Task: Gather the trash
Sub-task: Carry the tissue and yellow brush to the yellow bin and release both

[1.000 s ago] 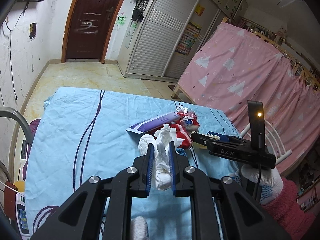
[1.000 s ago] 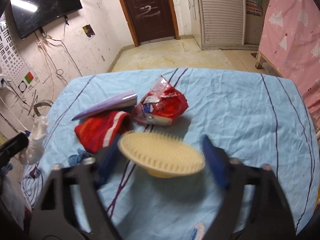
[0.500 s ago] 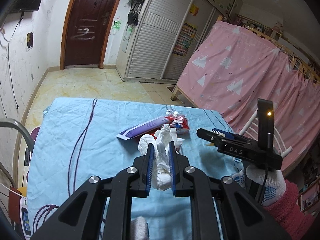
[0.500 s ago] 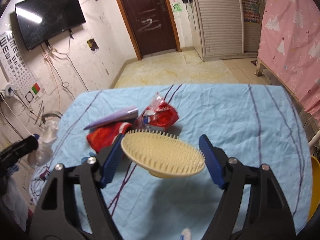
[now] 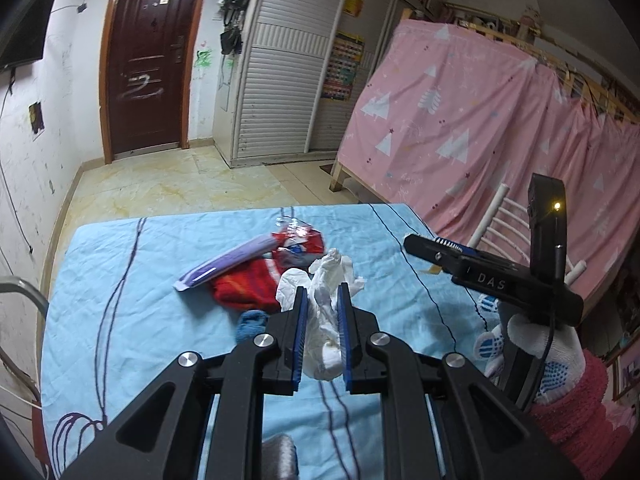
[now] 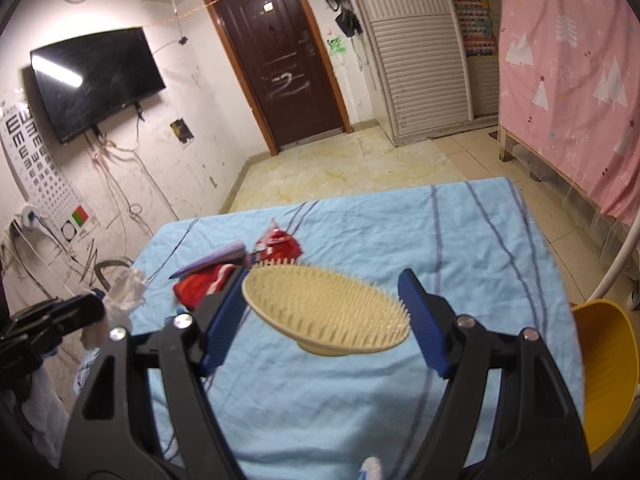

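My left gripper [image 5: 322, 294] is shut on a crumpled white tissue [image 5: 326, 312] and holds it above the blue tablecloth [image 5: 120, 280]. My right gripper [image 6: 322, 280] is shut on a cream oval bristle brush [image 6: 326, 316], held above the table. On the cloth lie a purple tube [image 5: 228, 262], a red snack wrapper [image 5: 298, 240], a red cloth [image 5: 248, 286] and a small blue item [image 5: 250, 326]. The right gripper also shows in the left wrist view [image 5: 420, 246], and the left one with the tissue in the right wrist view [image 6: 124, 290].
A yellow bin [image 6: 600, 368] stands on the floor by the table's right side. A pink curtained bed [image 5: 480, 140] is to the right. A metal chair back [image 5: 20, 292] is by the table's left edge. A brown door [image 5: 144, 60] and shuttered wardrobe [image 5: 280, 88] are behind.
Both grippers have risen and drawn back from the table, each keeping its hold. The yellow bin has come into the right wrist view.
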A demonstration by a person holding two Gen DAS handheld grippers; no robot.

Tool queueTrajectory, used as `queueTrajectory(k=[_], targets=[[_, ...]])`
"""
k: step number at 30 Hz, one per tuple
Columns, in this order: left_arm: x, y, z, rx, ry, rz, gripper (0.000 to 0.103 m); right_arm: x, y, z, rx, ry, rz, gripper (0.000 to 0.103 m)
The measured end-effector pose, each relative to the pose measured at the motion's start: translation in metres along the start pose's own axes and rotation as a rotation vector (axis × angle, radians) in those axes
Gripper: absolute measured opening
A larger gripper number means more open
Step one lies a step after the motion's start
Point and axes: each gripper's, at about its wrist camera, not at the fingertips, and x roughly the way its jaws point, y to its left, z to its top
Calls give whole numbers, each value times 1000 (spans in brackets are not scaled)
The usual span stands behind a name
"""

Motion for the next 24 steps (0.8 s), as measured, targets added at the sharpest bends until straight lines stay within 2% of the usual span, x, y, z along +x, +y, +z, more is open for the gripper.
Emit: queueTrajectory(k=[12, 24], targets=[[28, -67, 7, 103, 52, -7, 5, -42, -73, -13, 136, -88, -8, 73], [75, -146, 9, 208, 121, -53, 5, -93, -155, -28, 253, -181, -72, 73]])
